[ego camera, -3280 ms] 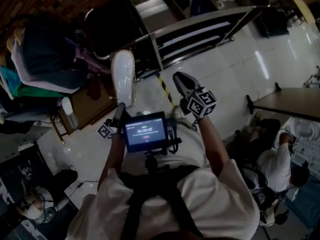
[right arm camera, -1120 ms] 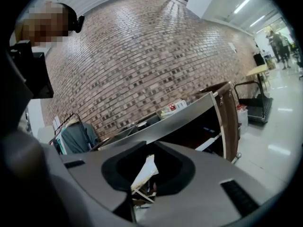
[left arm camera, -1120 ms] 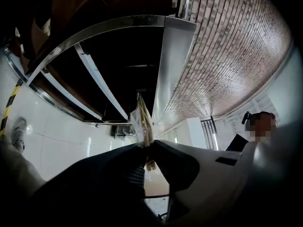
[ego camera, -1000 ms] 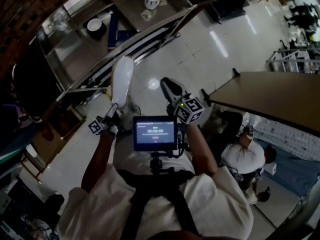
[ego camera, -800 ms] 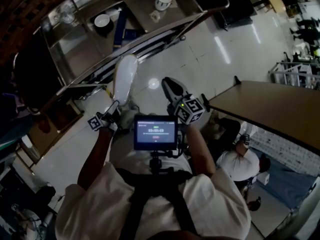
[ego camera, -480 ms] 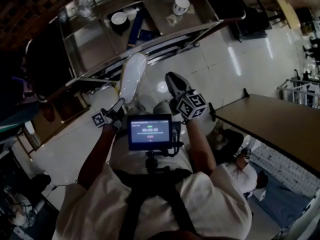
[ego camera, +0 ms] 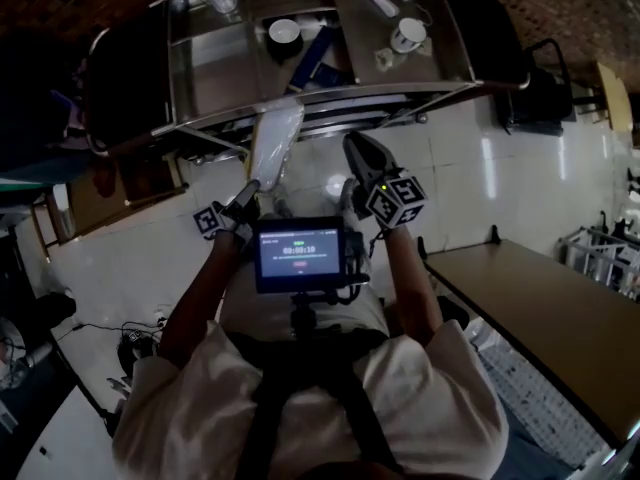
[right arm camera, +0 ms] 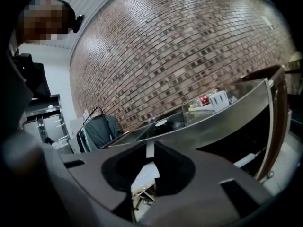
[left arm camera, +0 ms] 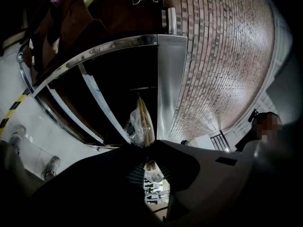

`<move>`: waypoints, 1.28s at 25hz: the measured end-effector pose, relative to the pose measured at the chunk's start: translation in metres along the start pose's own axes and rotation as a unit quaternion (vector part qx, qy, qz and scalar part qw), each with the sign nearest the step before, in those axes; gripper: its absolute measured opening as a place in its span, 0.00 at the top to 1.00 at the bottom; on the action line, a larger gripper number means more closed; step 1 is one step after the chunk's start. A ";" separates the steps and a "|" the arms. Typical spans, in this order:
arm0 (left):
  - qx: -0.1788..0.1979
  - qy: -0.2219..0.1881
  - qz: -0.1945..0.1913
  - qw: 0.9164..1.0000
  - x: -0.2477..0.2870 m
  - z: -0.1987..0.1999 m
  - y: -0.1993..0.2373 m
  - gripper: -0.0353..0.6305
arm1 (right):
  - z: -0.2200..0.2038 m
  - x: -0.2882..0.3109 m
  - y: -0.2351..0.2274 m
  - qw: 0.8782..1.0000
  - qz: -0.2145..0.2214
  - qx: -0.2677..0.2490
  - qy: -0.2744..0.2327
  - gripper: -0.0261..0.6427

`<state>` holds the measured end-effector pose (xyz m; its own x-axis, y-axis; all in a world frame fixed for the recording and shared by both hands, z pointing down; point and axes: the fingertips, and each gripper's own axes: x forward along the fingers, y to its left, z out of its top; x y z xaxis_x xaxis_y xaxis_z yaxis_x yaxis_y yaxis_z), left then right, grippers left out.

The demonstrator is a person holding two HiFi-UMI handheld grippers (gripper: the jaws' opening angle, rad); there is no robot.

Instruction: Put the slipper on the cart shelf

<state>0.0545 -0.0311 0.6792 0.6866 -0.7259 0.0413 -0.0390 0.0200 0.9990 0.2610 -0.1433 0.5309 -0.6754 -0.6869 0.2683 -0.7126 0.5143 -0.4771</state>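
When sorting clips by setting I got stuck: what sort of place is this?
Likely a cafe or canteen: a steel cart with a cup and bowl, a brick wall, a table.

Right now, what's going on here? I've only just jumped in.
A person stands at the steel cart with a gripper in each hand. The left gripper is clamped on one end of a pale slipper and holds it up in front of the cart. The slipper isn't on a shelf yet. The right gripper is beside it, shut and empty.
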 end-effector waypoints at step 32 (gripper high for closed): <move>-0.012 0.031 0.018 0.999 0.013 0.044 0.036 0.87 | -0.021 0.005 0.012 0.997 -0.051 0.042 -0.029 0.84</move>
<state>0.0303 -0.0703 0.7155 0.7294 -0.6798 0.0764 -0.0466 0.0621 0.9970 0.2447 -0.1300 0.5437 -0.5864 -0.7630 0.2719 -0.7572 0.3970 -0.5187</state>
